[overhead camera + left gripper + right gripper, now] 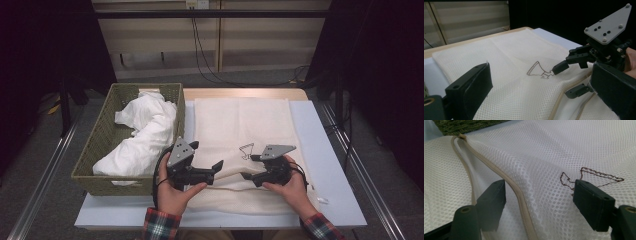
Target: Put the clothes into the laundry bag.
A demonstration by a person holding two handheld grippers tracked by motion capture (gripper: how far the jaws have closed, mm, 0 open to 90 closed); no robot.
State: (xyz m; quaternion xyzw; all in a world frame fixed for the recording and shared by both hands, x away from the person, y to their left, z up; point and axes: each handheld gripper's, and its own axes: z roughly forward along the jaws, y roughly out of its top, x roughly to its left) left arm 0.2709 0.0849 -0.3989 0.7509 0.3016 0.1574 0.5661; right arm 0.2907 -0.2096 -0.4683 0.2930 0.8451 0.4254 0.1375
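While right tongs (539,202) straddle the zipper (522,200), high view adds basket (100,145).

Green woven basket (102,140), white cloth (142,135) inside — table (330,160)

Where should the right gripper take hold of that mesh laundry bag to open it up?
Grip the mesh laundry bag at its upper lip, along the beige zipper edge, coming in level from the open near side. That edge is raised and already runs between the right gripper jaws, which stand open around it.
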